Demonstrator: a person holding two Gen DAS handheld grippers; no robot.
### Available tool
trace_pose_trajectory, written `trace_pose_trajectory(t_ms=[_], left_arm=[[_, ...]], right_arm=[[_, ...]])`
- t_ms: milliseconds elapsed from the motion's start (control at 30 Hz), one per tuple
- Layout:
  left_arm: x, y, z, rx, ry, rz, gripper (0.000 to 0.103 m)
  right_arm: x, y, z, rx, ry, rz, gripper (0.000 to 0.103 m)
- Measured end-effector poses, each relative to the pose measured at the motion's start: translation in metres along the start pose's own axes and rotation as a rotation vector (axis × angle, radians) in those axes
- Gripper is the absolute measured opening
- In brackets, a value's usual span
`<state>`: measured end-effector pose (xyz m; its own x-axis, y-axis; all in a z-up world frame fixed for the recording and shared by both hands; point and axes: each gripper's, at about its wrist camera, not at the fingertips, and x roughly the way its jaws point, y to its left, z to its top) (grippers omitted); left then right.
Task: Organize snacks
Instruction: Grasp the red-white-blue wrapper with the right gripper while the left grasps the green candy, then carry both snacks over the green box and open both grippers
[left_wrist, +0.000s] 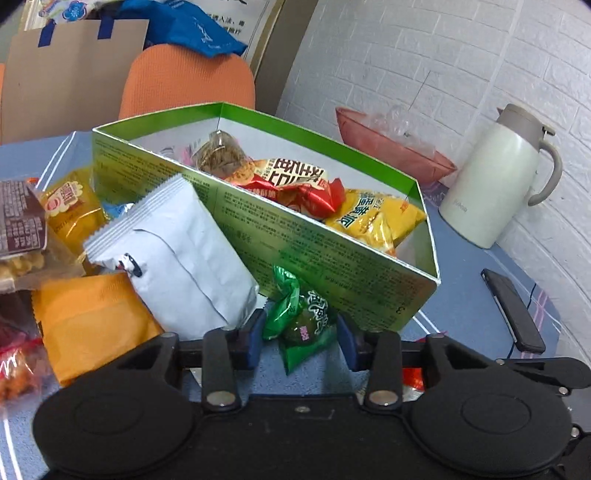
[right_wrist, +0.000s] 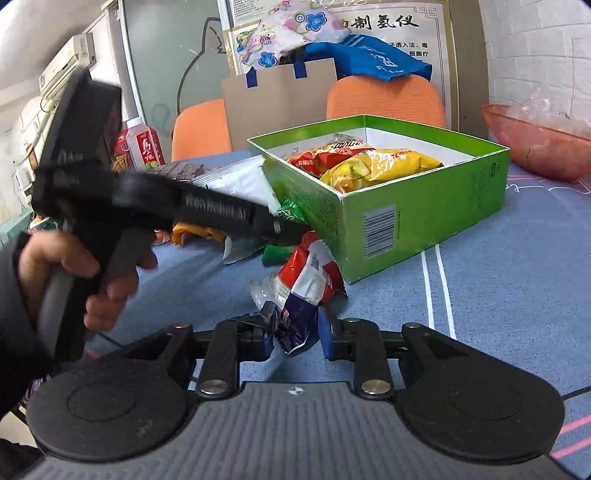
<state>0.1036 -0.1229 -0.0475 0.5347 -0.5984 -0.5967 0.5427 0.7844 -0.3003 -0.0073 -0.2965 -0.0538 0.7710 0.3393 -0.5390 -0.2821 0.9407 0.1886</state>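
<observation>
Centrally on the blue-clothed counter (right_wrist: 480, 280) sits an open green box (left_wrist: 332, 266), its near wall running diagonally, with a red packet (left_wrist: 295, 184) and a yellow packet (left_wrist: 373, 221) already lying inside.

The left claw (left_wrist: 300, 338) is spread, its blue pads on either side of a small green snack packet (left_wrist: 301, 317) that lies against the foot of the box's near wall; whether the pads touch it is not clear. Just left of it a white pouch (left_wrist: 184, 258) leans on that wall, with an orange pouch (left_wrist: 92, 321) and more wrappers crowded beyond, so little bare cloth remains there.

The right claw (right_wrist: 297, 334) pinches the lower end of a red, white and blue packet (right_wrist: 306, 280) just beside the box's barcode corner. Open cloth spreads to the right of it. A hand (right_wrist: 74, 273) grips the left tool's handle.

A black phone (left_wrist: 513, 310), a white jug (left_wrist: 498, 177) and a pink bowl (left_wrist: 388, 147) stand near the wall.
</observation>
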Motion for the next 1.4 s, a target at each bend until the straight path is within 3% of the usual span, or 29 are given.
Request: trace_pose_trajectory(t_ms=[33, 67, 100, 133, 200, 300, 333, 400, 600, 733, 833, 967, 1267, 1333, 1400], left_arm=[[-0.001, 0.000, 0.000, -0.005, 0.001, -0.005, 0.085], [-0.001, 0.000, 0.001, -0.012, 0.002, -0.015, 0.094], [-0.001, 0.001, 0.001, -0.018, 0.001, -0.024, 0.096], [0.000, 0.001, 0.002, -0.022, 0.004, -0.029, 0.096], [0.001, 0.001, 0.002, -0.025, 0.001, -0.035, 0.093], [0.001, 0.001, 0.002, -0.027, 0.005, -0.037, 0.092], [0.000, 0.001, 0.002, -0.028, 0.009, -0.041, 0.091], [-0.003, 0.001, -0.001, -0.034, 0.009, -0.054, 0.091], [-0.035, -0.006, 0.001, -0.039, -0.043, -0.120, 0.090], [-0.059, -0.017, 0.023, -0.003, -0.134, -0.132, 0.090], [-0.063, -0.020, 0.045, -0.014, -0.175, -0.149, 0.091], [-0.048, -0.027, 0.075, -0.002, -0.196, -0.130, 0.091], [0.020, -0.028, 0.110, -0.034, -0.144, -0.095, 0.092], [0.031, -0.028, 0.111, -0.033, -0.138, -0.089, 0.094], [0.038, -0.027, 0.109, -0.030, -0.130, -0.090, 0.103]], right_arm=[[0.002, 0.000, 0.001, 0.002, 0.000, -0.001, 0.052], [0.003, 0.000, 0.001, 0.004, 0.000, -0.002, 0.056], [0.004, 0.000, 0.002, 0.007, 0.000, -0.003, 0.065], [0.005, 0.000, 0.002, 0.009, -0.003, -0.006, 0.079], [0.008, 0.000, 0.004, 0.008, -0.011, -0.011, 0.084], [0.014, 0.001, 0.006, 0.010, -0.012, -0.022, 0.084], [0.015, 0.001, 0.006, 0.009, -0.018, -0.024, 0.068], [0.017, 0.003, 0.007, -0.007, -0.015, -0.019, 0.055], [-0.002, 0.002, 0.010, -0.010, -0.033, 0.039, 0.054], [-0.028, 0.000, 0.025, -0.024, -0.127, 0.063, 0.054], [-0.039, -0.008, 0.043, -0.016, -0.217, 0.011, 0.055], [-0.033, -0.030, 0.066, 0.017, -0.284, -0.101, 0.055], [0.007, -0.062, 0.093, 0.031, -0.295, -0.240, 0.055], [0.013, -0.066, 0.097, 0.031, -0.300, -0.250, 0.055], [0.021, -0.071, 0.097, 0.029, -0.295, -0.262, 0.058]])
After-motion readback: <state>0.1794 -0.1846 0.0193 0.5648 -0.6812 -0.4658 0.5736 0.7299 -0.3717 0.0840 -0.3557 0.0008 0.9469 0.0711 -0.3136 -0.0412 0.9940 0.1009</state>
